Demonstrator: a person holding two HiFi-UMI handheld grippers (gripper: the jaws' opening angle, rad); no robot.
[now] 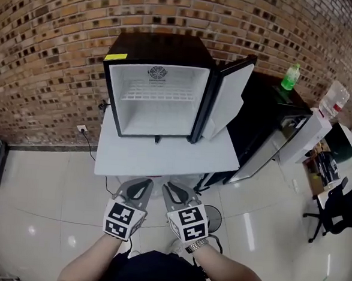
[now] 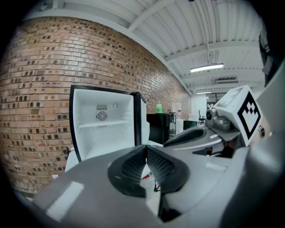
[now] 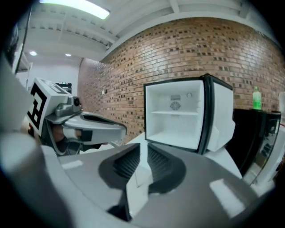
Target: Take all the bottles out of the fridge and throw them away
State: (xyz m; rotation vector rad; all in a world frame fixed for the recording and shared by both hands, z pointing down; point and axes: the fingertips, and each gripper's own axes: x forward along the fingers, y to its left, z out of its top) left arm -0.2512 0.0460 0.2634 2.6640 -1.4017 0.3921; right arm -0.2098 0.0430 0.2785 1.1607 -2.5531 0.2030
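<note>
The black mini fridge [image 1: 158, 99] stands open on a white table [image 1: 163, 157]; its white inside, with one wire shelf, shows no bottles. One green bottle [image 1: 290, 77] stands on a black cabinet [image 1: 261, 119] to the right of the fridge. Both grippers hang side by side just short of the table's front edge, pointing at the fridge. My left gripper [image 1: 141, 185] has its tips touching and holds nothing [image 2: 145, 148]. My right gripper [image 1: 171, 189] shows a thin gap between its pads, with nothing in it [image 3: 143, 147].
The fridge door [image 1: 230, 101] swings out to the right, toward the black cabinet. A white appliance [image 1: 309, 131] and an office chair [image 1: 339, 208] stand further right. Behind runs a brick wall with a socket [image 1: 81, 128]. Glossy floor lies around the person.
</note>
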